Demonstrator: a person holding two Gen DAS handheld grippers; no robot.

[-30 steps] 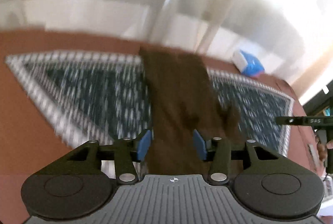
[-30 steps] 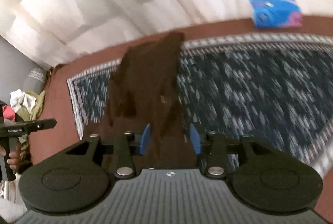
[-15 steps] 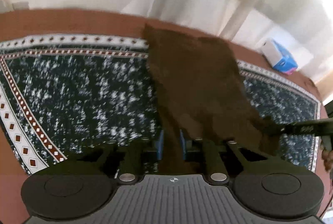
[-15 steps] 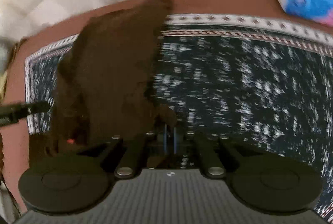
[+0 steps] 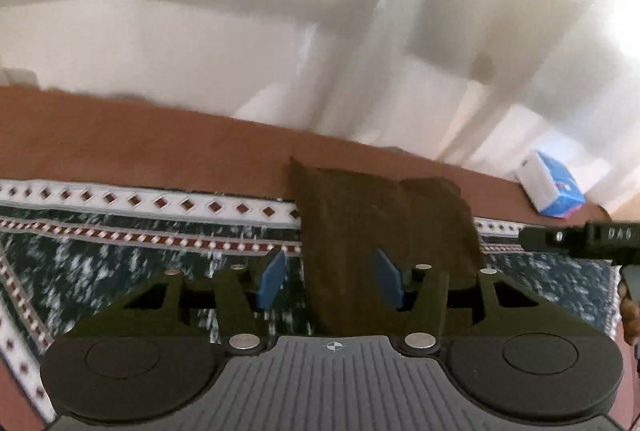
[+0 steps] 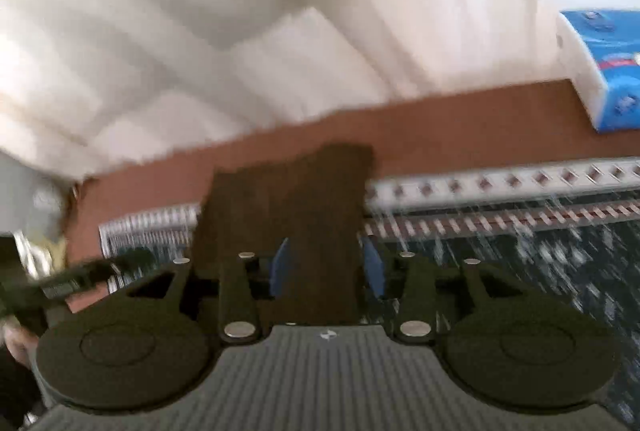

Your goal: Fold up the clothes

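A dark brown garment lies folded on the patterned rug, reaching to the rug's far border; it also shows in the right wrist view. My left gripper is open, its blue pads apart, with the garment's left edge lying between them. My right gripper is open too, its blue pads on either side of the garment's right part. Neither pad presses the cloth. The right gripper's body shows at the right edge of the left wrist view.
A blue and white tissue pack lies on the brown floor beyond the rug, also in the left wrist view. White curtains hang behind. A pile of clothes sits at the far left.
Both grippers were shut on the garment half a second ago and are now open. The garment has been laid down shorter, its near end folded toward the rug's far border.
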